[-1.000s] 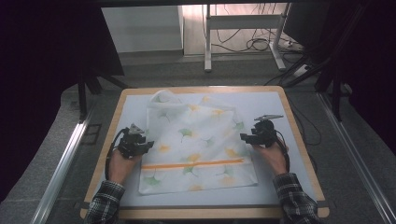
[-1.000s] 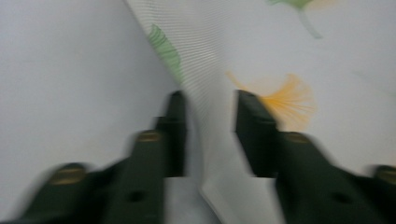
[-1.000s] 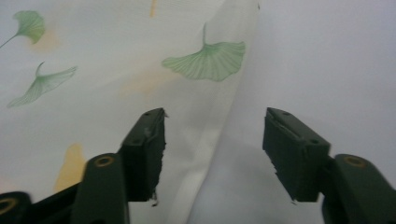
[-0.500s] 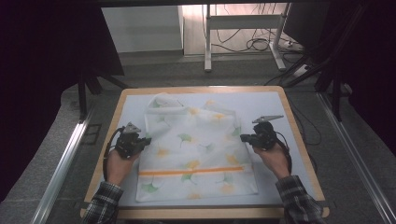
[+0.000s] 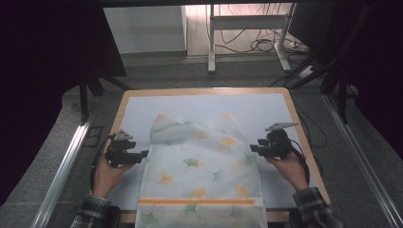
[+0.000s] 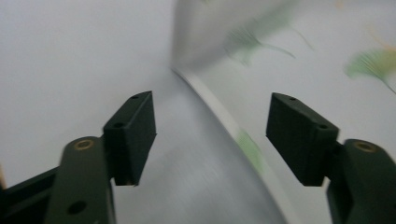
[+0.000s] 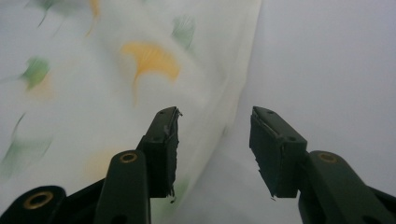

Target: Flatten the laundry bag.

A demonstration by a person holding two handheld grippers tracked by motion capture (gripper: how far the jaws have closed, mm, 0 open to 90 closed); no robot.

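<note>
A white cloth [image 5: 204,166] printed with green and orange ginkgo leaves lies lengthwise on the pale blue table mat [image 5: 138,107]. Its orange stripe [image 5: 199,202] is close to the near table edge, and the near end hangs over that edge. My left gripper [image 5: 145,155] is at the cloth's left edge, my right gripper [image 5: 252,147] at its right edge. Both have just been opening. In the left gripper view the jaws [image 6: 210,126] stand apart over the hem of the cloth [image 6: 303,70] without pressing it. In the right gripper view the jaws [image 7: 215,140] stand apart over the cloth's [image 7: 93,84] edge.
The mat sits in a wooden frame [image 5: 204,90]. Metal rails [image 5: 62,166] run along both sides of the table. Beyond the far edge stand a white table leg [image 5: 210,42] and loose cables [image 5: 259,45] on the floor.
The cloth has slid toward the person; its orange stripe went from mid-table to the near edge. Both grippers have let go of the cloth's side edges and opened.
</note>
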